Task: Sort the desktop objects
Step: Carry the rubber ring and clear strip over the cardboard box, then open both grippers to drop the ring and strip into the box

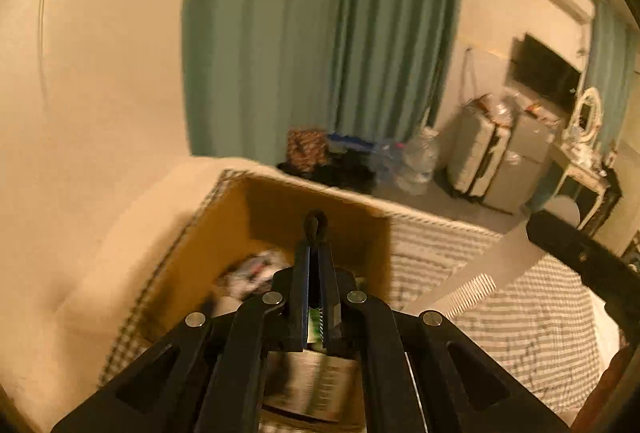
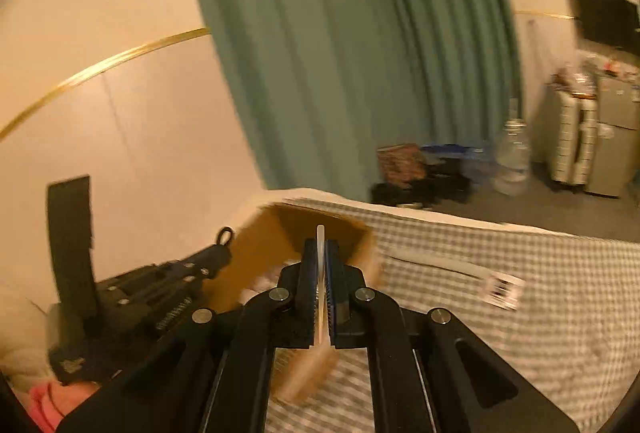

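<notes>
Left wrist view: your left tongs [image 1: 316, 233], clamped on a small black loop-ended object [image 1: 316, 223], point into the brown cardboard box [image 1: 224, 233]; your right tongs [image 2: 320, 245] pinch a white comb [image 1: 492, 273].

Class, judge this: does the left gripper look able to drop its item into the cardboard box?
Probably yes: the left gripper, shut on a small dark looped item, hangs over the open cardboard box, nothing between.
</notes>
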`<state>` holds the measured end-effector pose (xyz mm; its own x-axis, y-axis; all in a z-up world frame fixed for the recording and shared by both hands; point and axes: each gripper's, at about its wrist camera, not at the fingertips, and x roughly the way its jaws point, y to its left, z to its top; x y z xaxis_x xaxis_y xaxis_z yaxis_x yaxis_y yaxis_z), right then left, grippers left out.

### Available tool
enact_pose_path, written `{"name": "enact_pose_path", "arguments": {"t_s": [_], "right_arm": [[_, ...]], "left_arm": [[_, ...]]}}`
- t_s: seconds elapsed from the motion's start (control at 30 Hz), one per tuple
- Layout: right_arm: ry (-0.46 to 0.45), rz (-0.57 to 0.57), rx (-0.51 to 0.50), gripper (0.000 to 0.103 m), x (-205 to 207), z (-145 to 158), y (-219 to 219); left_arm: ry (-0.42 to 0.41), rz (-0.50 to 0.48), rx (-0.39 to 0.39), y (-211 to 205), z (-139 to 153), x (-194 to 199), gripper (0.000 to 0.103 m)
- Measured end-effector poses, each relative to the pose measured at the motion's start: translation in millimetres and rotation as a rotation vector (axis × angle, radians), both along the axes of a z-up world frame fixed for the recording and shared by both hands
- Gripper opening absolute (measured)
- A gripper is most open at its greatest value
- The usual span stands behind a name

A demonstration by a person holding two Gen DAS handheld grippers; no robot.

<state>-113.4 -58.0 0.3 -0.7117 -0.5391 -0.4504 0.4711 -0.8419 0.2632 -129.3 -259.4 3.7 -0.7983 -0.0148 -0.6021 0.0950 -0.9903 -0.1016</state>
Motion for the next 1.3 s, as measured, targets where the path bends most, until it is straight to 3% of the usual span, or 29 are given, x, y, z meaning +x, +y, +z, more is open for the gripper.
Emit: {"name": "enact_pose_path", "arguments": {"t_s": [0.17, 0.2, 0.23, 0.27, 0.3, 0.33, 0.37, 0.57, 0.83, 0.97, 1.07, 1.3], "right_arm": [[-0.065, 0.052, 0.036, 0.004, -42, -20, -46], [-0.092, 0.061, 0.028, 0.004, -50, -24, -52], [-0.112, 0.062, 0.025, 0.005, -58, -28, -57], [-0.130, 0.054, 0.038, 0.017, -66, -30, -63], [-0.140, 0.025, 0.056, 0.048, -75, -32, -66], [-0.133, -0.010, 0.069, 0.065, -81, -33, -67], [-0.116, -0.033, 0.074, 0.078, -81, -32, -69], [-0.017, -0.091, 0.093, 0.078, -64, -16, -47], [0.161, -0.231, 0.118, 0.083, 17, -4, 38], [0.177, -0.292, 0.148, 0.083, 49, -4, 81], [0.173, -0.322, 0.147, 0.084, 68, -5, 110], [0.146, -0.383, 0.154, 0.087, 78, -35, 165]], "left_arm": [[-0.096, 0.011, -0.057, -26, -28, -24, 0.006], [-0.119, 0.004, -0.045, -30, -36, -29, 0.014], [-0.137, -0.003, -0.035, -32, -41, -31, 0.037], [-0.149, 0.000, -0.033, -32, -43, -32, 0.060], [-0.166, 0.021, -0.040, -34, -46, -34, 0.094], [-0.168, 0.052, -0.053, -36, -49, -34, 0.103], [-0.154, 0.064, -0.056, -37, -49, -31, 0.103], [-0.123, 0.050, -0.082, -19, -37, -12, 0.103], [0.017, -0.106, -0.194, 67, 10, 47, 0.103], [0.053, -0.151, -0.227, 108, 19, 66, 0.103], [0.056, -0.187, -0.203, 135, 19, 74, 0.103], [0.021, -0.216, -0.217, 184, -6, 64, 0.103]]}}
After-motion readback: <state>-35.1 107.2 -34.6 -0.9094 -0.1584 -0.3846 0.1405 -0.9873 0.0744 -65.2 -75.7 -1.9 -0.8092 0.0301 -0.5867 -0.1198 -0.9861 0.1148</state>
